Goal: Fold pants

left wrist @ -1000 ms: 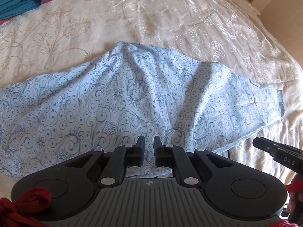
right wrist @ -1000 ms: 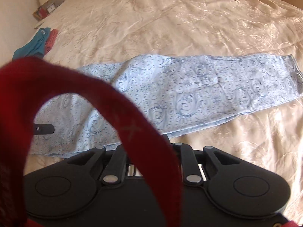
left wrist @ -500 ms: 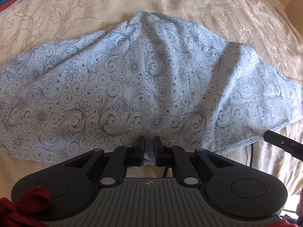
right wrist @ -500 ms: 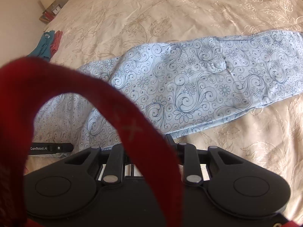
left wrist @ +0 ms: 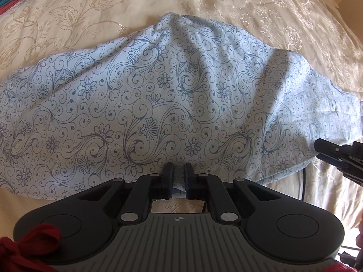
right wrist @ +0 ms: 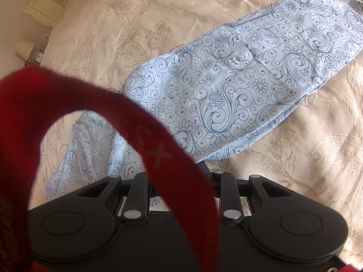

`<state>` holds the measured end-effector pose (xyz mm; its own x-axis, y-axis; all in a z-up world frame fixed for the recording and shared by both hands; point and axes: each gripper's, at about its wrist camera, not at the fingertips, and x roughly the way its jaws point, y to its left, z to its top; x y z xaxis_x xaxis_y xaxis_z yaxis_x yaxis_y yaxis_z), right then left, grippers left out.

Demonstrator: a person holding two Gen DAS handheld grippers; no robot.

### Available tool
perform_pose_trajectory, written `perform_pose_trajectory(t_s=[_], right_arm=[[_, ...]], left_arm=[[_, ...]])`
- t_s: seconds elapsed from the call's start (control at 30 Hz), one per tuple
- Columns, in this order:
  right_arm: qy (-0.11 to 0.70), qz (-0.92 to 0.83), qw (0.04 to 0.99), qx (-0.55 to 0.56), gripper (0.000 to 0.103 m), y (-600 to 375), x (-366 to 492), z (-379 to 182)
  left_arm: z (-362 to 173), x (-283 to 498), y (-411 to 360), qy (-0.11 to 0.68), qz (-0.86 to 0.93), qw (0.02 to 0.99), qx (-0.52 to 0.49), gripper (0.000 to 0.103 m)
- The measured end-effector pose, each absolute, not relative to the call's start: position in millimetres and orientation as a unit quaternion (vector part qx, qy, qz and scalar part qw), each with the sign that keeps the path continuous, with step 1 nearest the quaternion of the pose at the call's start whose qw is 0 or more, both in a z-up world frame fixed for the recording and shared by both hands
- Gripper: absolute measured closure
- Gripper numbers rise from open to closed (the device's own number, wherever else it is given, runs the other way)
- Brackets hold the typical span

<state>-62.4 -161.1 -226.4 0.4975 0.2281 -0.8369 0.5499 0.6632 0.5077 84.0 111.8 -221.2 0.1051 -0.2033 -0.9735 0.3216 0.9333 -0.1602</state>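
**Q:** Where do the pants lie, and what have you got hold of?

**A:** The light-blue floral-print pants (left wrist: 172, 104) lie lengthwise across the cream embroidered bedspread (left wrist: 261, 6), already doubled leg on leg by the look of the stacked edges. My left gripper (left wrist: 179, 176) points steeply down at the near edge, its jaws narrow and pinched on a bit of that fabric. My right gripper (left wrist: 333, 156) comes in from the side at the same near edge; its jaws are closing, but a red strap (right wrist: 158, 154) hides the tips in its own view, so I cannot tell if cloth sits between them.

**Q:** Which step is this?

**A:** I judge it the grasp before the cross-fold. Next, both grips must be firm on all layers; then the near portion lifts together and carries over evenly, or the layers will slip apart.
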Motion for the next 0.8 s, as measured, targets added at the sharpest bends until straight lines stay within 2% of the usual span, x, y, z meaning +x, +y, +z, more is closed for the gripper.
perform_pose_trajectory(t_s=[0.1,0.17,0.27,0.67,0.7,0.73,0.77,0.8], right_arm=[[0.502,-0.117,0.767,0.382,0.073,-158,-60,-225],[0.507,-0.125,0.766,0.375,0.068,-156,-61,-222],[0.506,-0.117,0.778,0.353,0.068,-152,-64,-213],[0.499,-0.118,0.767,0.387,0.069,-153,-56,-223],[0.498,-0.119,0.763,0.393,0.072,-154,-56,-225],[0.495,-0.12,0.763,0.397,0.083,-155,-56,-226],[0.495,-0.124,0.765,0.393,0.097,-155,-56,-225],[0.495,-0.128,0.77,0.381,0.097,-154,-57,-222]], left_arm=[[-220,83,115,0.644,-0.177,0.743,0.044,0.092],[-220,82,116,0.644,-0.176,0.743,0.042,0.092],[-220,82,118,0.644,-0.175,0.743,0.038,0.092],[-221,82,118,0.644,-0.177,0.743,0.043,0.092],[-221,82,119,0.644,-0.177,0.743,0.043,0.092],[-221,82,119,0.644,-0.178,0.743,0.042,0.092],[-221,81,120,0.644,-0.178,0.743,0.043,0.092],[-219,81,120,0.645,-0.176,0.742,0.044,0.092]])
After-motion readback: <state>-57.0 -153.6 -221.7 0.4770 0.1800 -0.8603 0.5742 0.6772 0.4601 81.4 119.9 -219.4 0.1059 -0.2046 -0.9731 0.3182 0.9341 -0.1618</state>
